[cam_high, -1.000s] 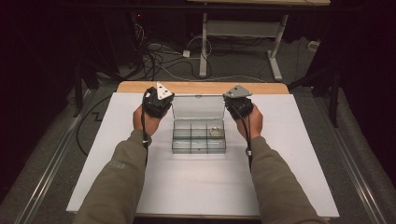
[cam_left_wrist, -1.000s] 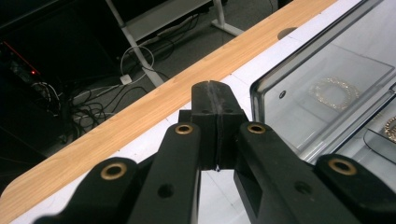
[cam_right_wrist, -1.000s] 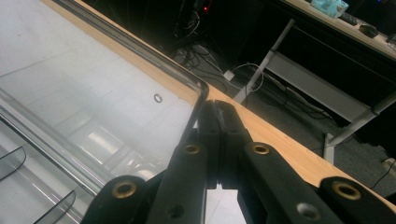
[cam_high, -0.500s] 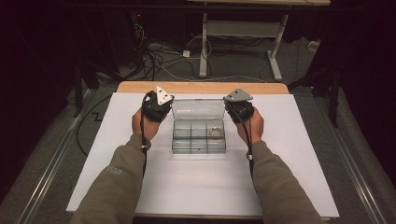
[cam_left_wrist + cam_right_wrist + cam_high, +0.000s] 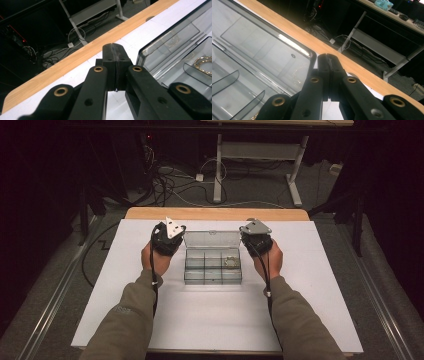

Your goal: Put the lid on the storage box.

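Room: dark around the edges, cables on the floor and a desk frame beyond the far side.
Tabletop [image 5: 210,320]: white, smooth sheet over a pale wood board whose far edge shows as a tan strip.
Box [image 5: 213,268]: clear smoky plastic organiser in the middle of the tabletop, split by thin dividers into small compartments, its hinged lid [image 5: 212,240] standing open at the far side.
Contents: a gold chain [image 5: 231,262], fine-linked and coiled, lies in the far right compartment; the other compartments look bare.
Left gripper [image 5: 115,51]: held just beside the lid's left corner, fingers pressed together on nothing.
Right gripper [image 5: 329,61]: just beside the lid's right corner, fingers likewise together, nothing between them.
Step in hand: my guess is both hands are posted at the lid's corners, either to swing it shut or just clear of it; I cannot tell whether either touches the plastic.
Next move: if closing, an even push from both sides, since thin, slick plastic could twist or slide on the smooth sheet.
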{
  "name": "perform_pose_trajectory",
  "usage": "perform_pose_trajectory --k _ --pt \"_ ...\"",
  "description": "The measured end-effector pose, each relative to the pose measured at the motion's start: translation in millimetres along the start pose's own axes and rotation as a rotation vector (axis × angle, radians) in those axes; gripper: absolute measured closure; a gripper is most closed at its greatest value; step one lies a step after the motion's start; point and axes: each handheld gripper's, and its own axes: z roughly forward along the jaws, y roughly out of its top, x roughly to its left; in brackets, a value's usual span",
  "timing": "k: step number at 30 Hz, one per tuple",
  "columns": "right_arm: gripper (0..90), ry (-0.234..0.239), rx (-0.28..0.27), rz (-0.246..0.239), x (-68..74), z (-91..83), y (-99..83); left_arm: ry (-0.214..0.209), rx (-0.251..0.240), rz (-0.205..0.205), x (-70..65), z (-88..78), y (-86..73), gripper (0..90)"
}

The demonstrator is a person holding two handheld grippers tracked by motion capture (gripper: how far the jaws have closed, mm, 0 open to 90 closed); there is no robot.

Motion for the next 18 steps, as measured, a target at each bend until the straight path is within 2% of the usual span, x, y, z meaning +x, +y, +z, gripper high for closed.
perform_pose_trajectory --k 4,9,11,16,18 --pt "90.0 0.003 -0.002 -0.005 2.1 -2.8 -3.2 0.0 -0.007 0.006 -2.6 -3.9 -2.0 86.4" --pt "90.0 -0.018 0.001 -0.022 6.2 -6.7 -5.0 0.018 -0.005 0.039 -6.6 -7.4 -3.5 86.5" --pt "90.0 -0.021 0.002 -0.026 7.9 -8.3 -5.6 0.012 -0.004 0.025 -7.5 -8.6 -5.3 86.4" --pt "90.0 -0.02 0.002 -0.027 10.2 -11.4 -8.4 0.02 -0.007 0.043 -10.4 -11.3 -7.6 86.4" --pt "90.0 -0.019 0.003 -0.02 10.9 -12.4 -9.9 0.017 -0.003 0.034 -12.3 -12.3 -9.1 86.4"
